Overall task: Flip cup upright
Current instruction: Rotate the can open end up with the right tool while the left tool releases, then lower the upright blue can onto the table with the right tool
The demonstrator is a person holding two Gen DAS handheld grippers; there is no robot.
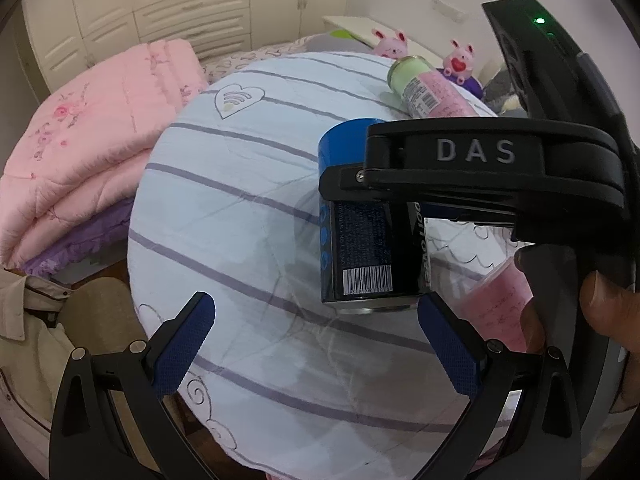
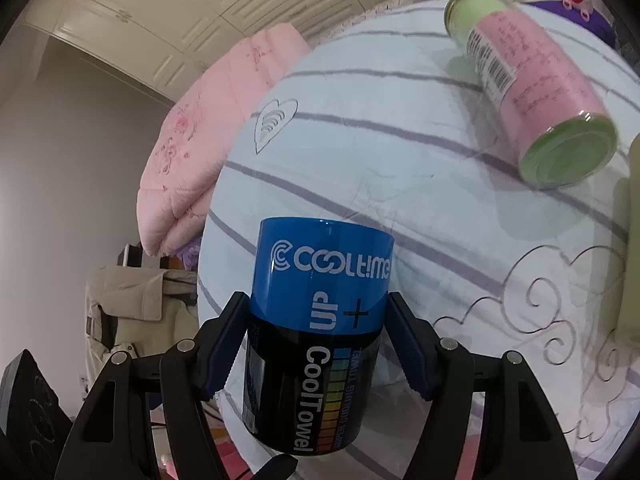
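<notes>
The blue and black "CoolTowel" cup (image 2: 316,328) stands on end between my right gripper's (image 2: 316,344) blue pads, which are shut on its sides. In the left wrist view the same cup (image 1: 360,256) stands over the striped table cloth, with the right gripper (image 1: 348,178) clamped round it from the right. My left gripper (image 1: 316,344) is open and empty, just in front of the cup and a little to its left.
A pink and green can (image 2: 536,92) lies on its side on the round table (image 2: 400,160); it also shows in the left wrist view (image 1: 428,88). Folded pink quilts (image 1: 92,152) lie on the bed at the left. A beige jacket (image 1: 24,344) sits below them.
</notes>
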